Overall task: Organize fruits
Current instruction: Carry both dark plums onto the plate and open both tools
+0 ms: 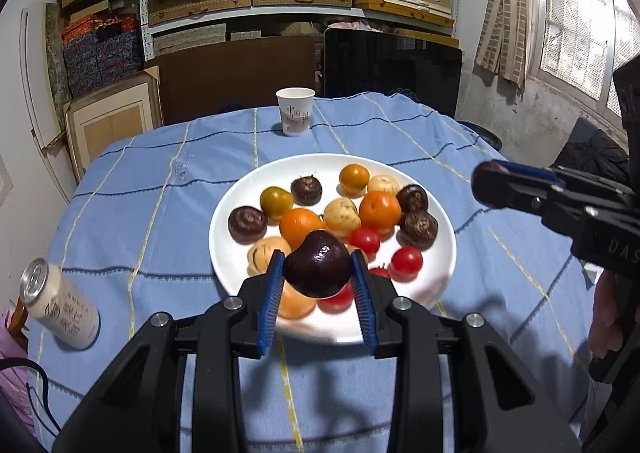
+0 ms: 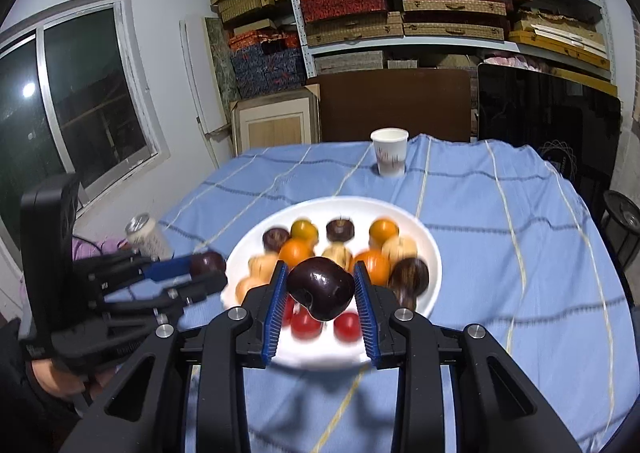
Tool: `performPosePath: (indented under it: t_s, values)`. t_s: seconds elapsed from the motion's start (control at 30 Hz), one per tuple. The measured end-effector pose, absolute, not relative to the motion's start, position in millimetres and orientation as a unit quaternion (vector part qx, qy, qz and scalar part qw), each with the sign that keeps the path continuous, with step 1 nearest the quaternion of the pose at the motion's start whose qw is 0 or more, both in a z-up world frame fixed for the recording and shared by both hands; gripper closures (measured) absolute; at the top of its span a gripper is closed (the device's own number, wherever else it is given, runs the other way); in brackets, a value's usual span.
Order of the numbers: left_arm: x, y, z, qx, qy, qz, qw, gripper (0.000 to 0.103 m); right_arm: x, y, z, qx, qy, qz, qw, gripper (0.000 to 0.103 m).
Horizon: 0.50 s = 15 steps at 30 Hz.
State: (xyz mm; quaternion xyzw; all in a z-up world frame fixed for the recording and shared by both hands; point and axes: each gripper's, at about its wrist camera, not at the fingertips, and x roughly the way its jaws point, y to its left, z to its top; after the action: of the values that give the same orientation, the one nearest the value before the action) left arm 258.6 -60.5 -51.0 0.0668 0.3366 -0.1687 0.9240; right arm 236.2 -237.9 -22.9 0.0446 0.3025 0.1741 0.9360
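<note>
Fruits crowd the white plate (image 1: 440,265) on the table (image 1: 160,213): oranges, tomatoes, pale and dark rounds. Left hand-held gripper (image 1: 319,273) clamps a dark fruit (image 1: 318,269) above the plate's near edge; right hand-held gripper (image 2: 321,287) clamps another dark fruit (image 2: 321,287). Judgement: lower each beside like-coloured pieces, release gently to prevent rolling.

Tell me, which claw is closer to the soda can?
Left. The left claw sits beside the soda can, just right of it in the right wrist view. The right claw is farther away, above the plate's near edge.
</note>
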Motion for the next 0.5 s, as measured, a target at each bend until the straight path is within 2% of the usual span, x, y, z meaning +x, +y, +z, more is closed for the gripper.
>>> performPosePath:
  t_s: [0.37,0.4,0.43,0.47,0.5]
  values:
    - [334.8,-73.3,-79.1,0.059,0.382,-0.156,0.909,0.070,330.2,-223.6,-41.2,0.054,0.331,0.169,0.927,0.068]
    - [337.8,-74.4,-81.4,0.059,0.386,-0.155,0.907,0.067,334.6,-223.3,-44.8,0.059,0.337,0.176,0.923,0.068]
    - [340.8,-74.3,-83.3,0.059,0.389,-0.152,0.907,0.059,340.0,-223.7,-50.0,0.064,0.345,0.181,0.919,0.064]
    - [342.4,-72.6,-83.5,0.055,0.388,-0.148,0.908,0.035,344.6,-224.6,-55.5,0.068,0.352,0.181,0.916,0.055]
    - [342.6,-70.0,-82.7,0.051,0.383,-0.142,0.911,0.016,345.7,-225.8,-58.1,0.070,0.354,0.177,0.916,0.053]
